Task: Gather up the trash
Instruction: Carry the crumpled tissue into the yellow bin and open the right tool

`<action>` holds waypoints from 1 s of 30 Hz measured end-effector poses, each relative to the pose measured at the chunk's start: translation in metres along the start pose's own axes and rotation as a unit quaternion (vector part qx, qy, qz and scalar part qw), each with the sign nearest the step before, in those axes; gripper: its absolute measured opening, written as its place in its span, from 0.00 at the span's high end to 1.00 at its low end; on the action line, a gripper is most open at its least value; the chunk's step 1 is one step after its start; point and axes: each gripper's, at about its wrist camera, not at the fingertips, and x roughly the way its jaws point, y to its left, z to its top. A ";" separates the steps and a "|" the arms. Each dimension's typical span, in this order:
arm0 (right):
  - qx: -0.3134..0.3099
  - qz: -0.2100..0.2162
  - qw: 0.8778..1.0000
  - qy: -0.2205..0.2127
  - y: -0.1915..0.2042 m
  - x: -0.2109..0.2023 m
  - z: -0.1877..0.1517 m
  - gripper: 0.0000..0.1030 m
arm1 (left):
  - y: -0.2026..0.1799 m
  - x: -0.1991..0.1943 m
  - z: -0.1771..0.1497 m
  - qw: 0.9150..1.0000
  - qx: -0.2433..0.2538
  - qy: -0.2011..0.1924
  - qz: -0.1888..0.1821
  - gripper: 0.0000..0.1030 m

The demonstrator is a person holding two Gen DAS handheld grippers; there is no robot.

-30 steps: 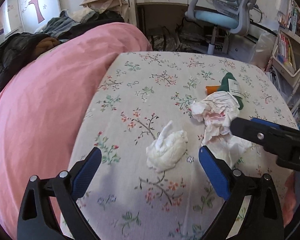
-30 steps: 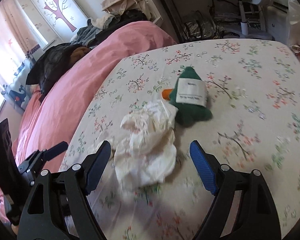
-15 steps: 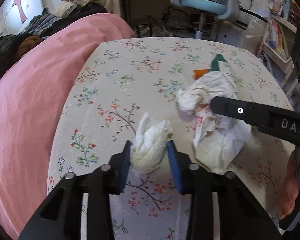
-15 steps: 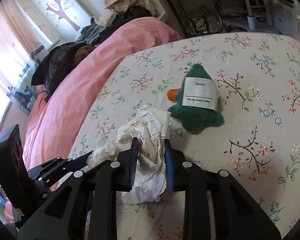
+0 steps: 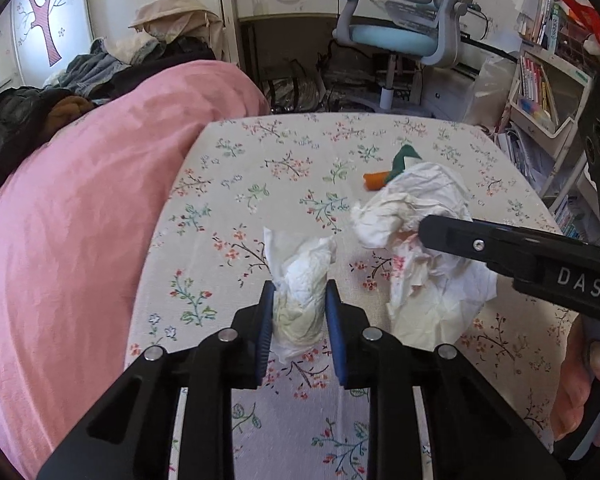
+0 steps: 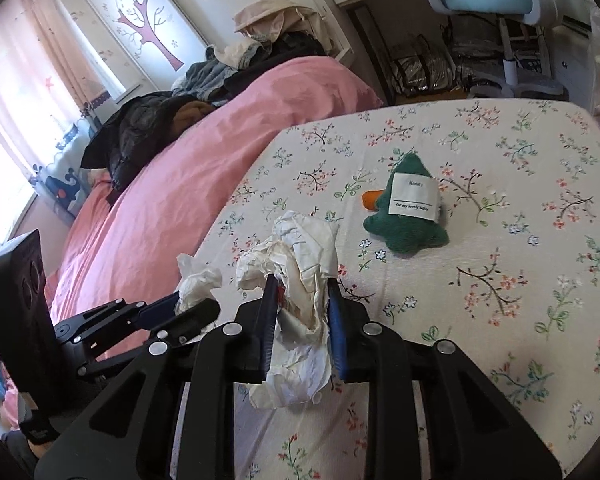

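Observation:
A small white tissue wad [image 5: 300,264] sits between the blue pads of my left gripper [image 5: 300,292], whose jaws are closing and press on it from both sides. The same wad [image 6: 198,284] and the left gripper [image 6: 188,308] show at the left of the right wrist view. My right gripper [image 6: 302,292] is shut on a larger crumpled paper [image 6: 304,240] with reddish stains, which bulges above and hangs below the pads. In the left wrist view that paper [image 5: 420,288] lies to the right, under a black right finger [image 5: 500,246]. Both pieces are just over the floral sheet [image 6: 500,280].
A green plush toy [image 6: 408,216] with an orange beak and a white label lies on the sheet beyond the paper. A pink duvet [image 5: 80,220] rises along the left, with piled clothes [image 5: 100,72] behind it. A blue desk chair [image 5: 396,36] and bookshelves [image 5: 540,84] stand past the bed.
Both grippers went from wide open around their pieces to closed on them. Left now pinches the tissue wad, right the crumpled paper, and both have since risen a little.

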 end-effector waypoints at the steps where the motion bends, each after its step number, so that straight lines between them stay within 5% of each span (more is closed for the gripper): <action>1: -0.002 -0.001 1.000 -0.003 0.001 -0.004 -0.001 0.78 | 0.000 -0.004 -0.001 1.000 0.000 -0.004 0.002 0.75; 17: -0.039 -0.005 0.999 -0.034 0.042 -0.095 -0.073 0.78 | -0.008 -0.061 -0.032 0.998 -0.030 -0.052 -0.017 0.75; 30: -0.063 -0.021 0.998 0.014 0.065 -0.131 -0.168 0.78 | -0.001 -0.099 -0.074 0.994 -0.086 -0.063 -0.032 0.75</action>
